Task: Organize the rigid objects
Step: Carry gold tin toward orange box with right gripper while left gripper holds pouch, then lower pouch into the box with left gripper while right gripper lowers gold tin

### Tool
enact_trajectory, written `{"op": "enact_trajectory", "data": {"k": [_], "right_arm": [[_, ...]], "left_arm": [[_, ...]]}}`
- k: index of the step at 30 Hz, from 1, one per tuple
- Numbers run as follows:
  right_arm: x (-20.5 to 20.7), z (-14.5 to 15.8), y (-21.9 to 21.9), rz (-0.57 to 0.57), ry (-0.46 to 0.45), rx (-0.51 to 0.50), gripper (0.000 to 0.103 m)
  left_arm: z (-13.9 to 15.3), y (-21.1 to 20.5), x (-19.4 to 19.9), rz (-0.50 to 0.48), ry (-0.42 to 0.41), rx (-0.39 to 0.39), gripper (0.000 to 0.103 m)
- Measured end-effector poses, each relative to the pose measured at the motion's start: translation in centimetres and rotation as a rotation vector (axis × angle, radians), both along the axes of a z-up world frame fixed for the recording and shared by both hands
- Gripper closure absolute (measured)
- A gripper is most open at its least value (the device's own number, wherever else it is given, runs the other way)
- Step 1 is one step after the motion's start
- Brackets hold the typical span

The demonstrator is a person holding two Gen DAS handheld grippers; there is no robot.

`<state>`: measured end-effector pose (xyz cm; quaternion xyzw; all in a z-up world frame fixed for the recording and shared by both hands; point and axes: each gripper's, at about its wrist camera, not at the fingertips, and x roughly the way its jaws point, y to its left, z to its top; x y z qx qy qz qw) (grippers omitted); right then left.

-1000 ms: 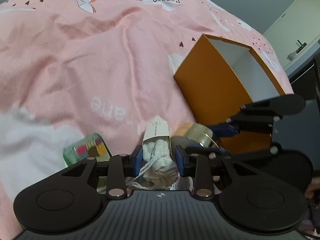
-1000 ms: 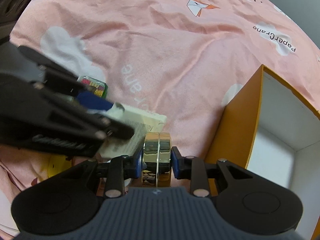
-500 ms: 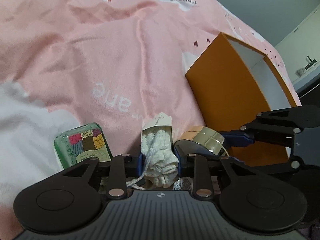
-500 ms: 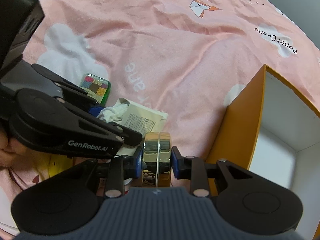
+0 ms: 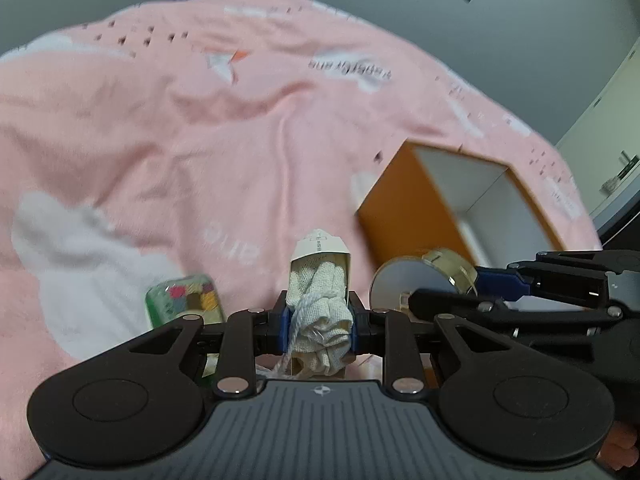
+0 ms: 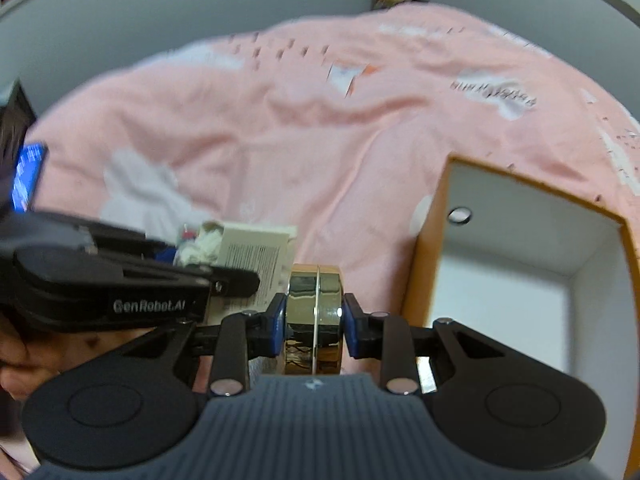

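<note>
My left gripper (image 5: pixel 318 322) is shut on a small white carton (image 5: pixel 320 250) with a white cloth bundle (image 5: pixel 320 308) stuffed in it, held above the pink bedspread. My right gripper (image 6: pixel 315 320) is shut on a round gold tin (image 6: pixel 315 304) held on edge; the tin also shows in the left wrist view (image 5: pixel 424 280), to the right of the carton. The carton shows in the right wrist view (image 6: pixel 252 252), left of the tin. An open orange box (image 6: pixel 424 264) with a white inside lies right of both grippers, also seen in the left wrist view (image 5: pixel 404 208).
A small green tin with a patchwork lid (image 5: pixel 186 300) lies on the pink bedspread (image 5: pixel 160 140) left of my left gripper. A grey wall stands behind the bed. A white cabinet (image 5: pixel 612 128) is at far right. A round hole (image 6: pixel 460 215) marks the box's inner wall.
Both grippers have risen and tilted up with their loads, so the wall behind the bed is now in view. The orange box has dropped lower and farther off in both views.
</note>
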<state>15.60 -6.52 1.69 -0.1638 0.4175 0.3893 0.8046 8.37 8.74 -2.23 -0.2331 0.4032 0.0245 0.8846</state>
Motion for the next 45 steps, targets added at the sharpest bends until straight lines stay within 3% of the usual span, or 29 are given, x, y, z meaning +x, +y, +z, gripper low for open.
{"op": "enact_trajectory", "data": {"k": [9,14,18,26,32,39,45], "right_arm": [[-0.1,5.1,-5.2,-0.151,-0.08,0.149,0.075],[0.4,6.1,-8.9,-0.236,-0.11,0.134,0.075],[1.4,5.4,-11.7,-0.305,-0.081,0.112,0.075],[3.4,1.8,-16.1,-0.421,-0.011,0.03,0.075],[4.6,-0.8,-17.8,-0.476,0.039,-0.008,0.075],[5.1,-2.0,-17.6,-0.467,0.065,-0.029,0.075],[5.4,-2.5,-17.6,-0.472,0.065,-0.05,0.075]], "left_arm": [[4.5,-3.2,-0.1,-0.079,-0.138,-0.023,0.073],[5.9,-6.2,0.9,-0.184,-0.175,-0.027,0.073],[6.0,-9.3,2.5,-0.289,-0.176,-0.016,0.073],[2.9,-13.5,6.9,-0.4,-0.045,-0.05,0.073],[0.2,-15.7,9.1,-0.465,0.084,0.033,0.073],[-1.5,-17.4,10.7,-0.554,0.16,0.106,0.074],[-1.8,-17.6,11.7,-0.57,0.167,0.086,0.073]]}}
